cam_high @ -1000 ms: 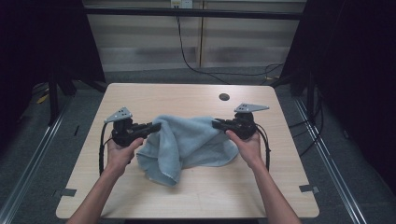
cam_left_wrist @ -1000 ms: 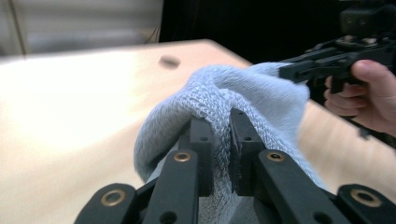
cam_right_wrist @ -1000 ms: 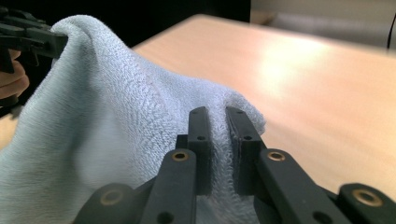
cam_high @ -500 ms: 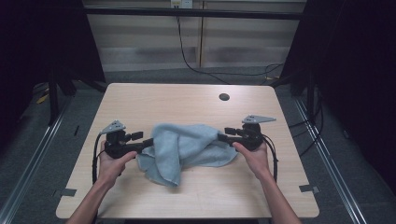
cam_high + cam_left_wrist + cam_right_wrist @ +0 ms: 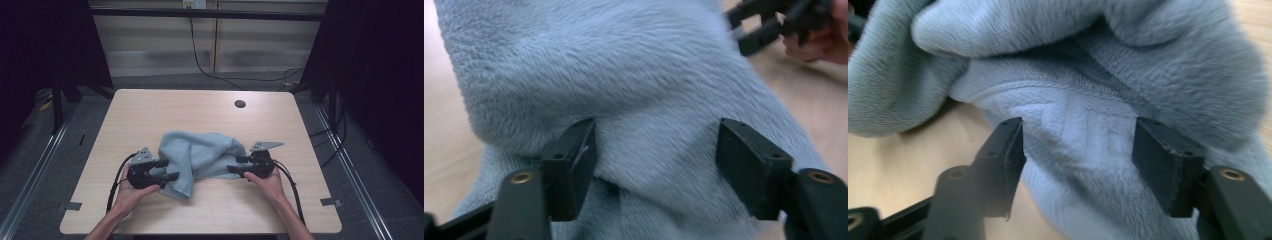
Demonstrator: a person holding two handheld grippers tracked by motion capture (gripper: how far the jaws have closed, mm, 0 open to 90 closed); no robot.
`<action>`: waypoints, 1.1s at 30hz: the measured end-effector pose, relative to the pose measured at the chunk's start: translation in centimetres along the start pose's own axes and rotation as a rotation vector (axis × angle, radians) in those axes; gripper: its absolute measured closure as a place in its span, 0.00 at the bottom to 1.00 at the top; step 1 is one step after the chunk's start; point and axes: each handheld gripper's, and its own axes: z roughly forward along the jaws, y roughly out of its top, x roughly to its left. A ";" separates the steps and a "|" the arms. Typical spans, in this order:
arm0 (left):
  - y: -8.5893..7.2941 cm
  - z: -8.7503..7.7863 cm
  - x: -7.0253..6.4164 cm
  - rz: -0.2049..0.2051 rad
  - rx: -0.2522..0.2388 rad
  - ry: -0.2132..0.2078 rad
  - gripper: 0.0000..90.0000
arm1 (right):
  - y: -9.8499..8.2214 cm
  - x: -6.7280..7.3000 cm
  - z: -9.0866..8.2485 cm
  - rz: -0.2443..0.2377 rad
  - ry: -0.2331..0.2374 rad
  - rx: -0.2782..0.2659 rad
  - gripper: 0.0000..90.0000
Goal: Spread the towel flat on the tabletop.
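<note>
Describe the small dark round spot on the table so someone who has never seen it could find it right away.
Start at the light wooden table and go to its far edge, right of centre. There, beyond the crumpled light blue towel, sits a small dark round hole. It is the sole dark mark on the bare wood.

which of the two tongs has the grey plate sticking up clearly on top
The right tongs, at the right edge of the crumpled light blue fleece towel: their grey three-cornered plate juts out flat, while the left tongs' looks smaller.
</note>
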 end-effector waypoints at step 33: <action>1.1 -4.7 -2.2 0.076 -0.139 -0.114 0.74 | 3.8 3.4 -5.4 -0.066 0.083 -0.191 0.92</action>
